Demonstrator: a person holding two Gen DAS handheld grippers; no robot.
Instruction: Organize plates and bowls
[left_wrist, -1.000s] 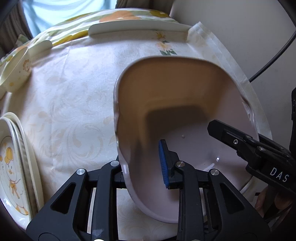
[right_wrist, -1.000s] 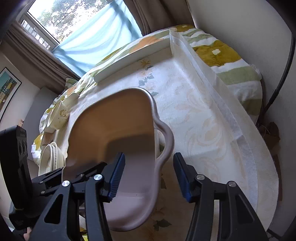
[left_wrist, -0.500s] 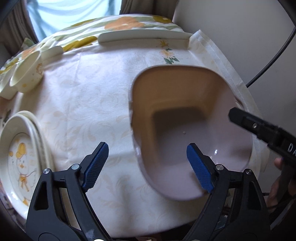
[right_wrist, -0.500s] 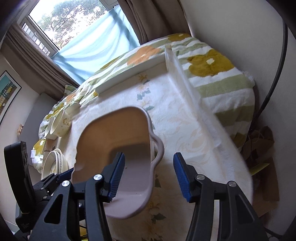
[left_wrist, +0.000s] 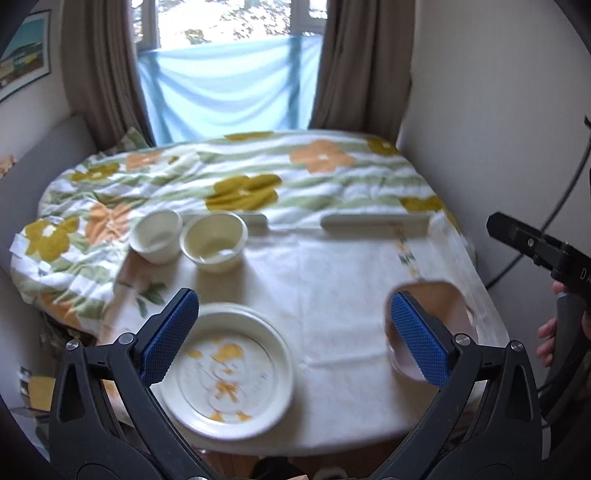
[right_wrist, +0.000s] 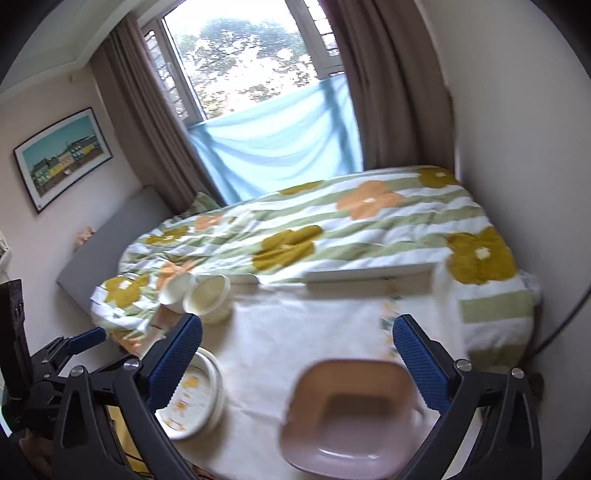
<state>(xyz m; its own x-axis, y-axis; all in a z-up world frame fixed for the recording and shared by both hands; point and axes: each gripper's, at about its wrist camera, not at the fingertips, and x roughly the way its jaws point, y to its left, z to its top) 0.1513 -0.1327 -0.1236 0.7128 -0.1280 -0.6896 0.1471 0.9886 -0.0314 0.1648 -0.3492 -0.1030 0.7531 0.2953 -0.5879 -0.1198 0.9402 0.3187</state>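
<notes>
A pinkish-brown square bowl (right_wrist: 351, 417) rests on the white-clothed table (left_wrist: 332, 280) at its near right corner, blurred in both views. My right gripper (right_wrist: 297, 360) hovers above it, its jaws opening wide, nothing between the pads. My left gripper (left_wrist: 295, 336) is also high over the table, its jaws opening, and grips nothing. Its right finger hides part of the bowl (left_wrist: 436, 299). A stack of cream plates (left_wrist: 229, 365) with an orange duck print lies at the near left. Two small cream bowls (left_wrist: 157, 234) (left_wrist: 214, 238) stand side by side at the far left.
A bed with a floral duvet (left_wrist: 240, 177) butts against the table's far edge. A wall (left_wrist: 480, 147) with a dark cable runs close along the right. A hand (left_wrist: 546, 343) holds the right tool at the right edge. A curtained window (right_wrist: 258, 74) is behind the bed.
Both grippers let go of the pinkish-brown bowl, opened wide, and rose and drew back from it. The bowl stays on the table. The plates and small bowls came into view.
</notes>
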